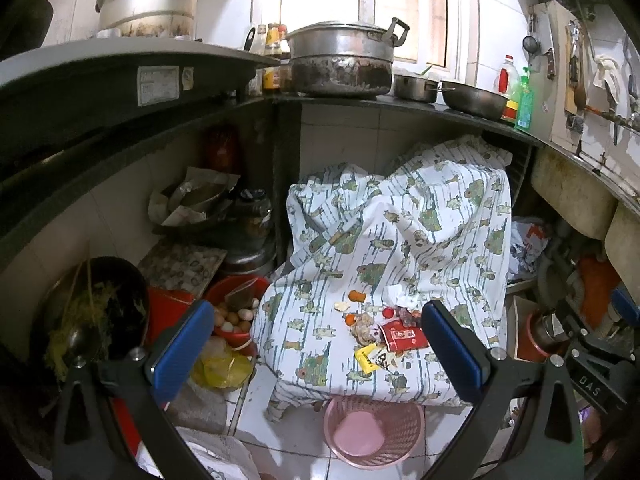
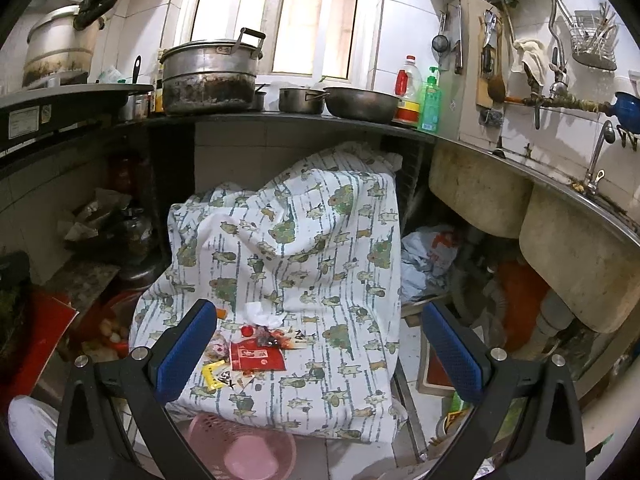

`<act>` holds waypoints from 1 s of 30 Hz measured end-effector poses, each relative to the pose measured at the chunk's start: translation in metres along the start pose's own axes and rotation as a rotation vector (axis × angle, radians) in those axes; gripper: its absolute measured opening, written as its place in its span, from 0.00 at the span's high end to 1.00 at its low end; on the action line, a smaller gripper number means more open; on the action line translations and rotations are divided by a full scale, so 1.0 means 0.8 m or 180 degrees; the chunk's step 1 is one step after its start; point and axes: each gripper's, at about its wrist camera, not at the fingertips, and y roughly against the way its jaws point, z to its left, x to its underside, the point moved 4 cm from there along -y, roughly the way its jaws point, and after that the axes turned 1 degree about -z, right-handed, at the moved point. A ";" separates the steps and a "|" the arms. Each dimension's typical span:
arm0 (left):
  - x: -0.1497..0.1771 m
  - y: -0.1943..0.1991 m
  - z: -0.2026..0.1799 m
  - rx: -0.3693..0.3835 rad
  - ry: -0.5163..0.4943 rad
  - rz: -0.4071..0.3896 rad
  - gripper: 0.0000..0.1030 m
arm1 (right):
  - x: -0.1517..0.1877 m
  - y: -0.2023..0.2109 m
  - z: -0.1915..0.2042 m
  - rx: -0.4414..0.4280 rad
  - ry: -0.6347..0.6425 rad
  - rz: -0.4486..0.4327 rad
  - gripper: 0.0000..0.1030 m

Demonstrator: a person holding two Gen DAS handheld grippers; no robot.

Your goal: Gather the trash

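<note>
— Can you read anything on that litter?

— Hardly. The red packet [image 1: 403, 339] has white lettering too small to make out, and the yellow wrapper [image 1: 366, 357] beside it carries dark marks I cannot read. The only clear writing is "DAS" on the black body of the other gripper, seen at the right edge of the left wrist view.

— What else lies in the pile?

— A crumpled white tissue [image 2: 262, 314], a small red round cap [image 2: 247, 331], orange scraps [image 1: 357, 295] and a pale crinkled wad, all close together on the cloth [image 1: 400, 232], a soft white cotton printed with green animals and blue stripes, draped over a low surface.

— And the grippers?

— The left gripper [image 1: 318, 354] has its blue ribbed fingers [image 1: 182, 350] spread wide and empty above the pile. The right gripper [image 2: 320, 354] is spread just as wide, holding nothing.

— The room?

— A cramped tiled kitchen. A pink plastic lattice basket [image 1: 408, 436] stands on the floor just below the cloth's front edge. A blackened aluminium pot [image 1: 342, 60] sits on the dark counter [image 1: 420, 105] above.
</note>
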 end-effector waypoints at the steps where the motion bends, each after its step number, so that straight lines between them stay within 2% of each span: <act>1: -0.001 0.000 0.000 -0.0009 -0.0001 -0.0018 0.00 | 0.000 -0.001 0.000 0.0009 0.0006 0.0006 0.00; 5: 0.000 0.000 0.001 0.0043 0.0036 -0.0055 0.00 | 0.003 -0.006 -0.002 -0.0058 0.0015 0.0106 0.00; 7: -0.001 0.000 0.001 0.0043 0.0048 -0.0099 0.00 | 0.004 -0.007 -0.004 -0.0142 -0.0039 0.0097 0.00; 11: -0.001 0.003 0.001 -0.0018 0.0040 -0.0209 0.00 | 0.003 -0.006 -0.003 -0.0100 0.0002 0.0036 0.02; 24: 0.004 -0.002 -0.005 -0.0029 -0.0005 -0.0135 0.00 | 0.002 -0.007 -0.006 -0.0178 -0.0065 0.0042 0.02; 27: 0.005 -0.003 -0.005 -0.0004 0.0006 -0.0139 0.00 | 0.002 -0.006 -0.009 -0.0103 -0.0046 0.0017 0.02; 30: 0.005 -0.007 -0.005 -0.0037 -0.0002 -0.0160 0.00 | 0.001 -0.005 -0.011 0.0106 0.0019 -0.0057 0.02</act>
